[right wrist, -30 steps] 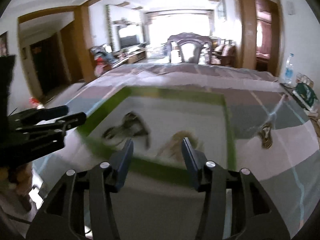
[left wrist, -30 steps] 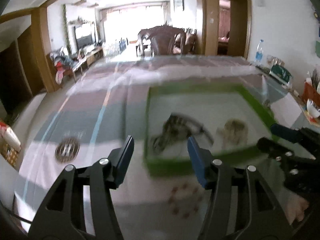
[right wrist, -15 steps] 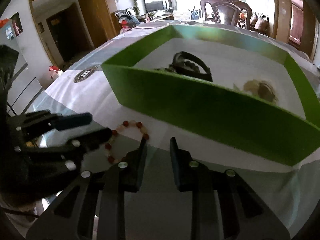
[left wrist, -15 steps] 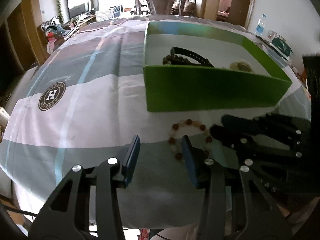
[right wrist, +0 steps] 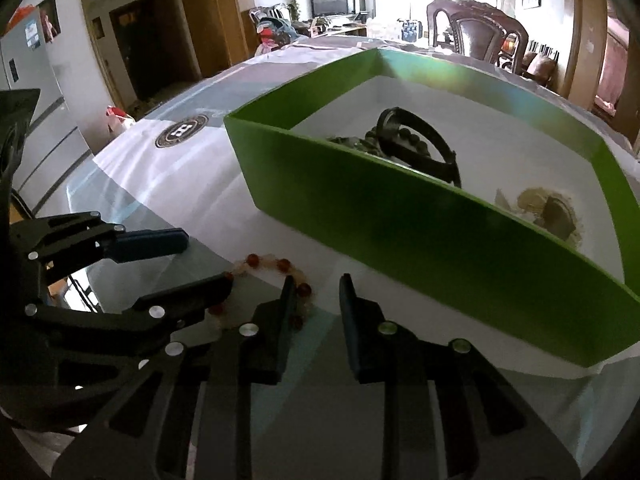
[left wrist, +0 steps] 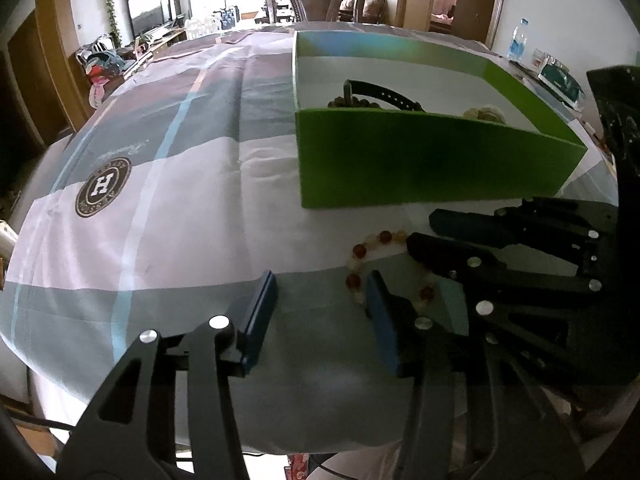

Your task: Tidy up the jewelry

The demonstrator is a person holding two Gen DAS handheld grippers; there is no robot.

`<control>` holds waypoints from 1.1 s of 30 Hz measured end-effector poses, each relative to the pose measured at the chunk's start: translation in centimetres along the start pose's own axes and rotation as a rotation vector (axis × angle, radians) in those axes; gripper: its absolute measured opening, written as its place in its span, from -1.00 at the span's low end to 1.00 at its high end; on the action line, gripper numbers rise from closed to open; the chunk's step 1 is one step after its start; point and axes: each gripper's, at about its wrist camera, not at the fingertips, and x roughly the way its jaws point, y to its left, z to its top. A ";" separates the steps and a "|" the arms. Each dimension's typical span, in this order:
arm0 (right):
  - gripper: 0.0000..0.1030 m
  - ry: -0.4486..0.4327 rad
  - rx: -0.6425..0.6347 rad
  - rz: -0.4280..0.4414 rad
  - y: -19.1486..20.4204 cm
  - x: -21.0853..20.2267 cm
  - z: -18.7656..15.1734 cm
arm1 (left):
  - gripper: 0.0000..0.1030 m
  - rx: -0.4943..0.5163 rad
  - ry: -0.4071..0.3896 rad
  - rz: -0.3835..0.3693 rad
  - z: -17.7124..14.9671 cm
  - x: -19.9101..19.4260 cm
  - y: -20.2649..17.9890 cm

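So the bead bracelet (left wrist: 362, 276) is lying on the tabletop (left wrist: 168, 240) just in front of the green box (left wrist: 420, 160). Left gripper (left wrist: 320, 312) is just left of it, fingers spread, nothing held. Right gripper (right wrist: 314, 312) is on its right, fingers narrowly apart, empty too. Looks light and floppy, beads probably slick, so I'd pinch across the strand.

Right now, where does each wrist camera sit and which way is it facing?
Left wrist: on the left hand-held gripper, angled down at the tablecloth; fingers open, right hand-held gripper crossing in.
Right wrist: on the right hand-held gripper, angled down towards the green box; left hand-held gripper at picture left.
Shared: box, bead bracelet.
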 end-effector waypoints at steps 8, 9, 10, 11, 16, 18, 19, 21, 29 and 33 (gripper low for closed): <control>-0.50 -0.002 0.018 -0.075 -1.4 -1.3 -1.6 | -0.26 0.057 -0.007 -0.016 -0.1 0.5 -2.2; -0.51 -0.003 0.017 -0.075 -1.4 -1.4 -1.7 | -0.34 0.065 -0.011 -0.027 -0.1 0.4 -2.5; -0.54 -0.004 0.012 -0.075 -1.4 -1.5 -1.9 | -0.50 0.072 -0.013 -0.039 -0.1 0.3 -2.8; -0.68 -0.005 0.007 -0.061 -1.4 -1.5 -2.0 | -0.71 0.079 -0.014 -0.050 -0.1 0.3 -3.1; -0.85 -0.004 0.004 -0.035 -1.4 -1.7 -2.2 | -0.84 0.107 -0.018 -0.077 -0.2 0.3 -4.2; -0.85 -0.007 0.016 -0.027 -1.6 -1.8 -2.2 | -0.85 0.095 -0.012 -0.085 -0.2 0.2 -4.0; -0.85 -0.010 0.021 -0.025 -1.8 -1.9 -2.2 | -0.85 0.087 -0.010 -0.082 -0.2 0.2 -3.9; -0.85 -0.021 0.024 -0.022 -1.8 -2.2 -2.1 | -0.85 0.084 -0.014 -0.080 0.0 0.0 -3.8; -0.85 -0.121 0.013 -0.042 -1.8 -5.5 -0.3 | -0.85 0.100 -0.114 -0.054 2.2 -3.3 -4.3; -0.85 -0.207 -0.009 -0.086 -2.0 -8.1 1.6 | -0.84 0.129 -0.186 -0.038 4.3 -5.2 -4.8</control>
